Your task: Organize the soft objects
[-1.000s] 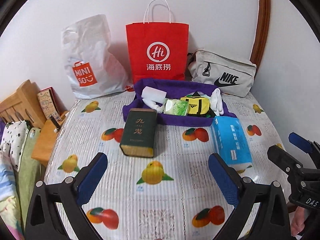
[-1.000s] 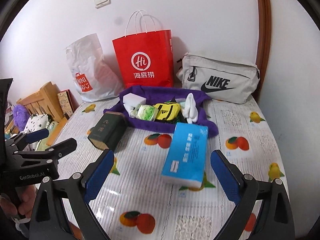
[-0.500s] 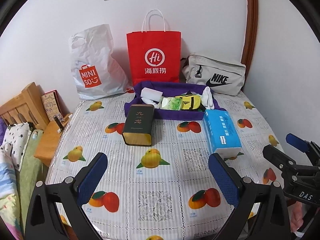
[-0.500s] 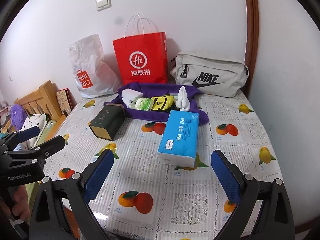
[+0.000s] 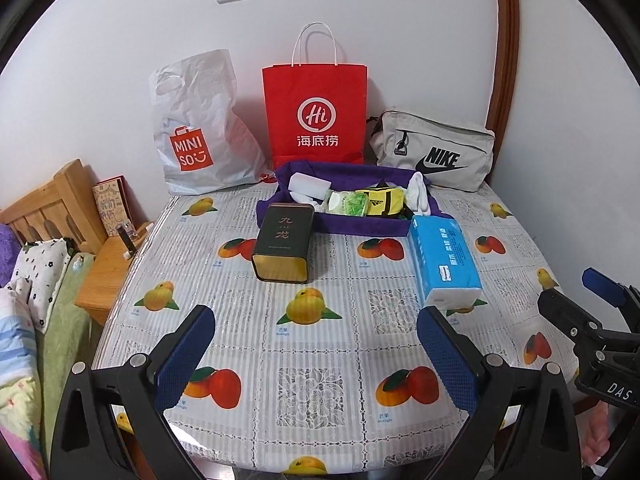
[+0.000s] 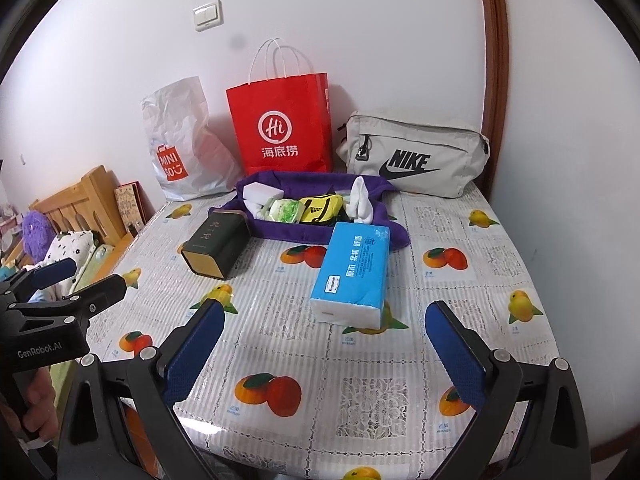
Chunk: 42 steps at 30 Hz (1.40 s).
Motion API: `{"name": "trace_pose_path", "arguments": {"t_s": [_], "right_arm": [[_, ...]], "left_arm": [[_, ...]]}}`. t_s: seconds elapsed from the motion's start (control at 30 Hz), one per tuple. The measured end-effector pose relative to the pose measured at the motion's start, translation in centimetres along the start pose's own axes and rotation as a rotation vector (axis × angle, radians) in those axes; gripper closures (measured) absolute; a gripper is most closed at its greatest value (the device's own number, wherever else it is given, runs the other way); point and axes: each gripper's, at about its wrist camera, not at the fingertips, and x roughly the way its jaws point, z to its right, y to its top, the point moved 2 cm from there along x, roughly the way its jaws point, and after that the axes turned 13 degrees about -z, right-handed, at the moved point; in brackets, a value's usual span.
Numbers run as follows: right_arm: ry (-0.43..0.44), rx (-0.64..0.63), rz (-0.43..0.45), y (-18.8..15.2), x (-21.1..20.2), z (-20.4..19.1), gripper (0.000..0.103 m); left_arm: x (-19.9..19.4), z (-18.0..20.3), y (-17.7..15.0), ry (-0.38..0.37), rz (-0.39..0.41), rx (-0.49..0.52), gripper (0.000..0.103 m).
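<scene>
A purple fabric tray [image 5: 360, 227] [image 6: 320, 236] lies at the back of the table and holds a white sponge [image 5: 309, 185], a green packet [image 5: 349, 204], a yellow pouch [image 5: 382, 201] and white socks [image 6: 360, 200]. A blue tissue pack [image 5: 444, 262] [image 6: 354, 272] lies in front of it on the right. A dark tea tin [image 5: 285, 242] [image 6: 216, 242] lies on the left. My left gripper [image 5: 316, 356] and my right gripper [image 6: 324, 354] are both open and empty, held above the table's near edge.
A white Miniso bag [image 5: 200, 128], a red paper bag [image 5: 316, 116] and a grey Nike pouch [image 5: 434, 152] stand against the back wall. The fruit-print tablecloth [image 5: 320, 360] covers the table. A wooden bedside stand [image 5: 104, 276] and bedding are at left.
Both grippers have pulled back from the table and away from the objects, which look smaller now. Both stay open. Nothing on the table has moved.
</scene>
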Motion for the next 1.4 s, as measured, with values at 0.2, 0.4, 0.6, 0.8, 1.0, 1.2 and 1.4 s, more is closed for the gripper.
{"name": "trace_pose_path", "arguments": {"t_s": [0.2, 0.4, 0.6, 0.8, 1.0, 1.2, 1.4], "right_arm": [[0.001, -0.012, 0.004, -0.21, -0.18, -0.28, 0.003], [-0.002, -0.016, 0.005, -0.36, -0.31, -0.44, 0.003], [-0.004, -0.009, 0.005, -0.3, -0.33, -0.35, 0.003], [-0.005, -0.006, 0.006, -0.32, -0.41, -0.26, 0.003], [-0.007, -0.002, 0.007, -0.29, -0.42, -0.11, 0.003], [-0.008, 0.001, -0.001, -0.32, -0.4, 0.06, 0.003], [-0.004, -0.001, -0.003, -0.33, -0.48, -0.02, 0.003]], "left_arm": [[-0.12, 0.04, -0.08, 0.003, 0.001, 0.001, 0.001], [-0.3, 0.05, -0.16, 0.005, 0.002, 0.001, 0.001], [-0.37, 0.07, -0.24, 0.007, 0.001, -0.001, 0.001], [-0.35, 0.07, -0.31, 0.009, 0.0, -0.001, 0.001], [-0.4, -0.01, -0.31, 0.007, 0.003, 0.001, 0.001], [-0.4, 0.0, -0.34, 0.004, 0.002, 0.0, 0.001], [-0.42, -0.04, -0.32, 0.004, 0.003, 0.002, 0.001]]}}
